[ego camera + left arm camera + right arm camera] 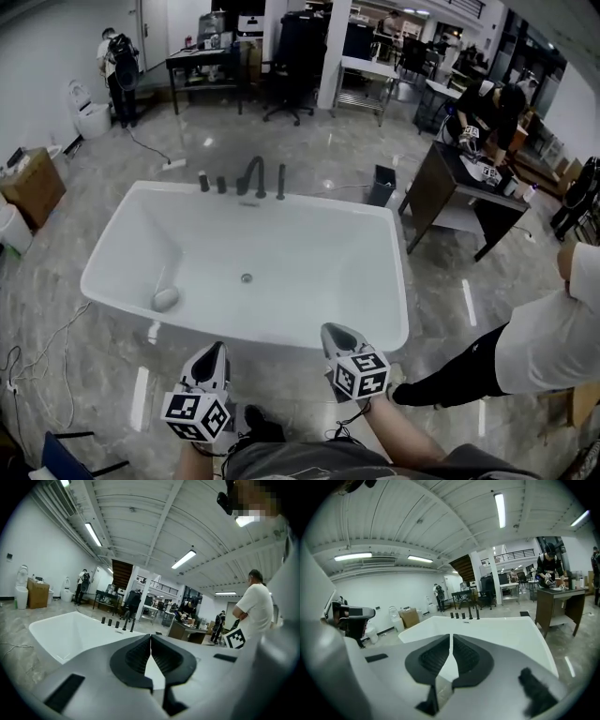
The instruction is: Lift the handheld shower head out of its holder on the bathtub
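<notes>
Head view looks steeply down on a white tub (253, 330) standing free on a marbled floor. The person stands at its near long side. The dark fittings line the far rim: two knobs (203, 181), a curved spout (251, 175) and, at the right end of the row, a slim upright rod that I take to be the shower head (280, 181), seated in its holder. It is too small to make out the holder itself.

The left gripper (216, 351) and right gripper (336, 333) hang side by side over the floor just short of the near rim, both pointing across the tub toward the fittings. That fits an approach not yet made, since the whole width of the tub lies between them and the shower head.

Each gripper view shows its own jaws closed tip to tip with nothing between them, and the row of fittings small beyond. Neither gripper seems to need opening until one is close to the rod.

A small grey round thing (165, 299) lies in the tub's left end, well apart from the drain (247, 278). A bystander in a white shirt (553, 337) stands to the right, clear of the likely path round or across the tub.
</notes>
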The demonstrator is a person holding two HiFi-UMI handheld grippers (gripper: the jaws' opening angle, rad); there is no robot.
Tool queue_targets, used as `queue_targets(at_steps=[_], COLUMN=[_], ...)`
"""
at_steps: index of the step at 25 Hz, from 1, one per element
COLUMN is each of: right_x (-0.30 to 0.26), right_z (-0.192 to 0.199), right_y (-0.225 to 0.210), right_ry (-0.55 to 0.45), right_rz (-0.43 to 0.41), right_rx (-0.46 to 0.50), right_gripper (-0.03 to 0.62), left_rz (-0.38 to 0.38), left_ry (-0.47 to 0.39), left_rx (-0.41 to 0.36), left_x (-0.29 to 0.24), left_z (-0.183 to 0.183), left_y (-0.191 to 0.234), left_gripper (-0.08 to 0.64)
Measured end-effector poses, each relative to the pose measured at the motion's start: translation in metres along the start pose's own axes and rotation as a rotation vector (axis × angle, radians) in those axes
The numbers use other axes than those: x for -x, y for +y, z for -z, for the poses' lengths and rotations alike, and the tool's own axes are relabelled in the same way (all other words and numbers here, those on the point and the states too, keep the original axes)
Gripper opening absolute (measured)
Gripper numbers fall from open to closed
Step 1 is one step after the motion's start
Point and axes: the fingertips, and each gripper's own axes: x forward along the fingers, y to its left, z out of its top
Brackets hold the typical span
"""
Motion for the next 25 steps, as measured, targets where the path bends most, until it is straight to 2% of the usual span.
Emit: queue_targets(at_steps=[6, 11, 16, 25], right_x=[-0.031, -0.053, -0.058, -0.073], right_z=[-0.013, -0.017, -0.020, -0.028], right_y=[0.018, 0.039, 0.049, 0.038], right_ry=[0.005, 0.002, -0.006, -0.041], right_rz=[0.077, 0.112, 0.152, 0.194], right_rx=[-0.020, -0.034, -0.035, -0.072], right_gripper=[0.034, 0.034, 0.034, 0.034], left_rz=[0.080, 0.101, 0.150, 0.176], left_ry=[0.024, 0.030, 0.045, 0.044], left_rx=[0.008, -0.013, -0.032, -0.035], left_x=[-0.023, -0.036, -0.048, -0.073], left_z=[-0.019, -0.028, -0.034, -0.044], left_y=[0.044, 0.081, 0.099, 0.112], left_gripper=[0.015, 0.015, 0.015, 0.015])
